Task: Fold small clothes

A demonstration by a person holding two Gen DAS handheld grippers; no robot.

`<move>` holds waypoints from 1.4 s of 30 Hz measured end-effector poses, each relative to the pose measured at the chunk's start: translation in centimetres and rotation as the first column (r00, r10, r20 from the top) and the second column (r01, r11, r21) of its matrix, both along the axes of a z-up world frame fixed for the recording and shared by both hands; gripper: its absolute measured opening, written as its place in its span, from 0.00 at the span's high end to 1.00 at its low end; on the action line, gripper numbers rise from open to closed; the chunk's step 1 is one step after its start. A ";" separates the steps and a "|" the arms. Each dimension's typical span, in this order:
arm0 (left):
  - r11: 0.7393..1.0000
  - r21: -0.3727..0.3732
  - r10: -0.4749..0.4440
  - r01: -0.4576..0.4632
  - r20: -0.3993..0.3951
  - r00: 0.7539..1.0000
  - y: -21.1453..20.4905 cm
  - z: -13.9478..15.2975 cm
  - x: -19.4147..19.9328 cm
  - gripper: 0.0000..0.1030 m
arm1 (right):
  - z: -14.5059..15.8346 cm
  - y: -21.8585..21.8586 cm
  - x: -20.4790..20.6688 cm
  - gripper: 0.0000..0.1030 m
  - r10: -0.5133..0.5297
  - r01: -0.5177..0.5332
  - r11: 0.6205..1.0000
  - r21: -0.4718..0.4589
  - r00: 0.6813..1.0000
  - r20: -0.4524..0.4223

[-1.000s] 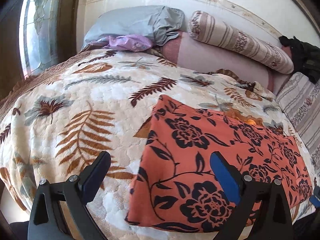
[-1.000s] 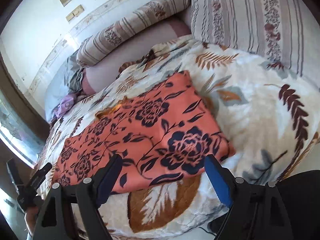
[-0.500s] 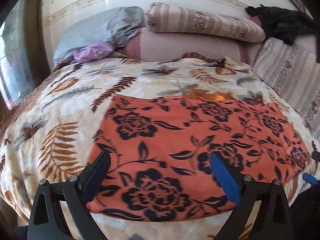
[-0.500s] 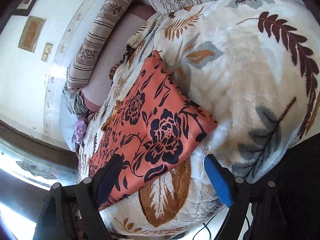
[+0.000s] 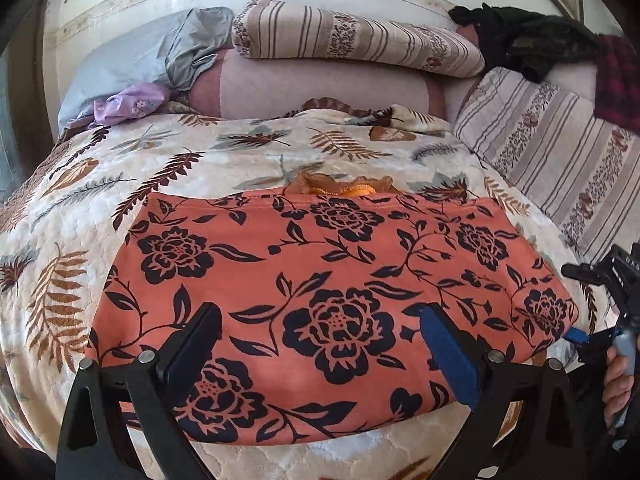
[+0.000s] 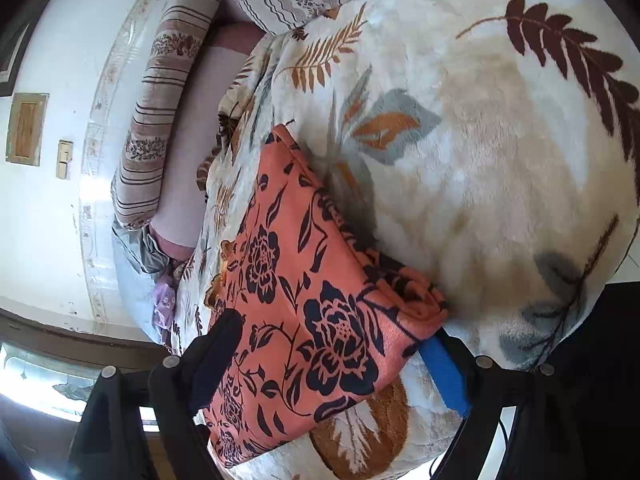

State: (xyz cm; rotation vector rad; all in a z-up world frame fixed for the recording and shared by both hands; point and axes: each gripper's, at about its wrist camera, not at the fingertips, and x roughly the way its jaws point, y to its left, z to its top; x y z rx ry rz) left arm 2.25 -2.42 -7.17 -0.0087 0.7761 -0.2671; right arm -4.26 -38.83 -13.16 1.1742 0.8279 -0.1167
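Note:
An orange garment with black flowers [image 5: 328,280] lies flat on the bed, folded into a wide rectangle. My left gripper [image 5: 320,344] is open and hovers over its near edge, near the middle. My right gripper [image 6: 328,348] is open, rolled on its side, with its jaws astride the garment's right near corner [image 6: 400,312]; the blue finger [image 6: 444,372] slides under that corner. The right gripper also shows at the far right of the left wrist view [image 5: 592,336], at the garment's corner. An orange ruffle [image 5: 344,188] peeks out at the far edge.
A cream leaf-print blanket [image 5: 80,220] covers the bed. Striped bolster [image 5: 352,36], pink pillow [image 5: 320,84], grey pillow [image 5: 132,60] and a purple cloth [image 5: 128,102] lie at the head. A striped cushion [image 5: 560,160] and dark clothes [image 5: 532,48] are at the right.
My left gripper has swung right to centre over the garment's near edge. My right gripper has rolled sideways and closed in on the garment's right corner. Both stay open.

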 end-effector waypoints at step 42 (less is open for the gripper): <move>0.688 -0.690 0.051 -0.226 -0.265 0.963 13.7 -2.3 6.5 0.05 | 4.0 26.6 7.8 0.88 0.655 -0.585 0.521 -0.622 0.741 -0.148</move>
